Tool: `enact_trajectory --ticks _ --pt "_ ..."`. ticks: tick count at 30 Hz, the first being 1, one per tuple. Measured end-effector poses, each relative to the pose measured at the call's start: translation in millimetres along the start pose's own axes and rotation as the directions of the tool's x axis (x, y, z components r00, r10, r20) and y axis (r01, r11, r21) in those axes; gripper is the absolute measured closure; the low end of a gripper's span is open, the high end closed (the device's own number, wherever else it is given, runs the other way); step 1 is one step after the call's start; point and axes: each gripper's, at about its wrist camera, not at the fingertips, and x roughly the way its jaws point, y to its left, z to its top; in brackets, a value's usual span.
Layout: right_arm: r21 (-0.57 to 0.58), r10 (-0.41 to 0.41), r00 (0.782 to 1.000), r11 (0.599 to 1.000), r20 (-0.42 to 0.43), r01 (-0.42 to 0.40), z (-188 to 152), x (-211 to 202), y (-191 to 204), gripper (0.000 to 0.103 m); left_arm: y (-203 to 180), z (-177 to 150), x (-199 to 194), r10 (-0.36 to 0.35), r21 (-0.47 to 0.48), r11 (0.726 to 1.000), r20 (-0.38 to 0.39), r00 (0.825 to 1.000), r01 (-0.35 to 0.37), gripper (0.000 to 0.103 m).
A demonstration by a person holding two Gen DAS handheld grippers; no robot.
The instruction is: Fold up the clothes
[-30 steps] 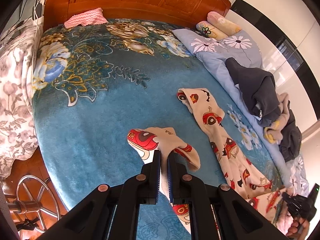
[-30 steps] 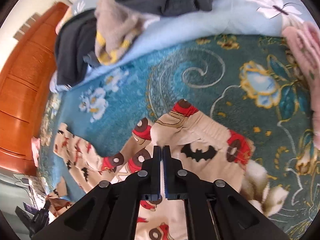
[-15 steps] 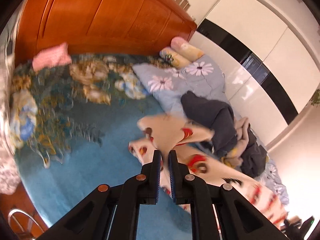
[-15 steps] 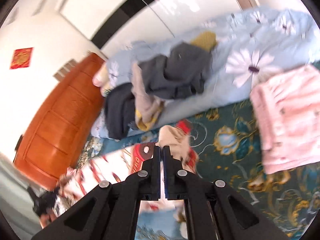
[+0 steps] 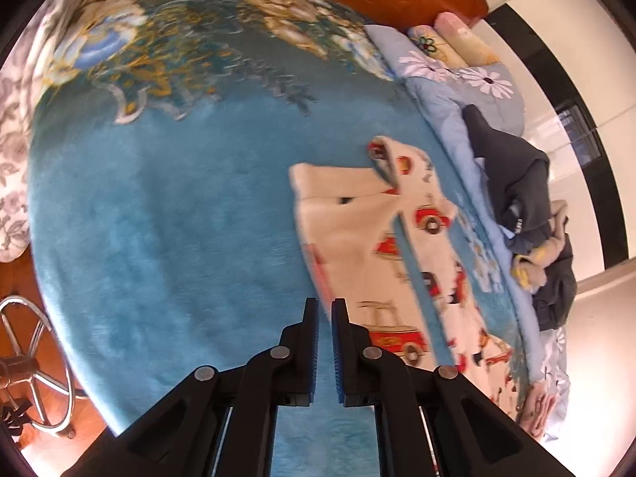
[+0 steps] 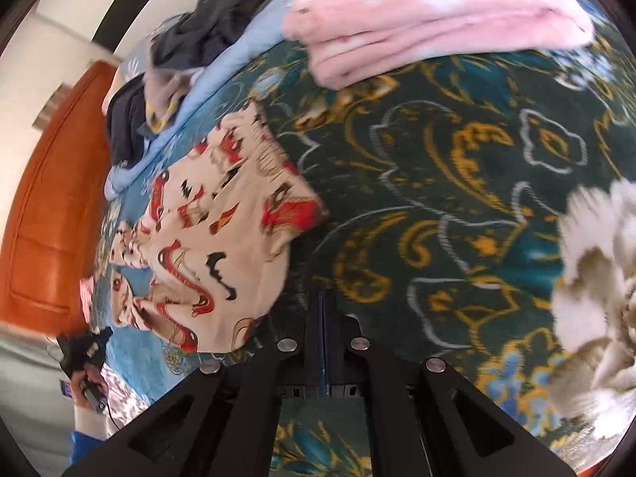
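Cream pyjama trousers with red cartoon cars (image 5: 373, 246) lie folded lengthwise on the blue floral blanket (image 5: 159, 206). My left gripper (image 5: 325, 308) hovers over bare blanket just left of them, jaws a narrow slit apart, holding nothing. In the right wrist view the trousers (image 6: 222, 246) lie to the left. My right gripper (image 6: 322, 298) is shut and empty over the dark green blanket (image 6: 437, 206), just right of the waistband end.
A pile of dark and beige clothes (image 5: 520, 198) lies on a light blue daisy quilt (image 5: 469, 87). A folded pink garment (image 6: 417, 16) lies ahead of the right gripper. A wooden headboard (image 6: 51, 198) and a metal stool base (image 5: 31, 361) border the bed.
Both grippers held the trousers lifted; now the trousers lie folded on the blanket, released. Both grippers have pulled away to the side of them.
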Motion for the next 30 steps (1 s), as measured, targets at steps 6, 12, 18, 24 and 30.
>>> enact_trajectory --ticks 6,12,18,24,30 --pt "-0.052 0.044 0.999 0.998 0.014 -0.043 1.8 1.0 17.4 0.101 -59.0 7.8 28.2 0.027 0.071 0.997 -0.078 0.997 -0.021 0.06" --pt "-0.093 0.044 0.999 0.995 0.018 -0.042 2.6 8.0 28.0 0.1 -95.7 11.7 74.3 0.187 0.13 0.977 -0.132 0.973 -0.17 0.057" --pt "-0.016 0.018 0.999 1.0 0.035 -0.017 5.9 5.4 5.7 0.096 -113.4 17.9 106.8 0.332 0.18 0.935 -0.14 0.933 -0.306 0.057" --pt "0.019 0.005 1.0 1.0 0.031 -0.005 8.9 9.0 -3.4 0.095 -128.0 16.9 120.2 0.445 0.273 0.876 -0.139 0.885 -0.398 0.058" --pt "-0.011 0.012 1.0 1.0 0.022 -0.012 9.9 13.6 5.9 0.095 -121.2 12.6 112.3 0.465 0.273 0.862 -0.088 0.881 -0.428 0.088"
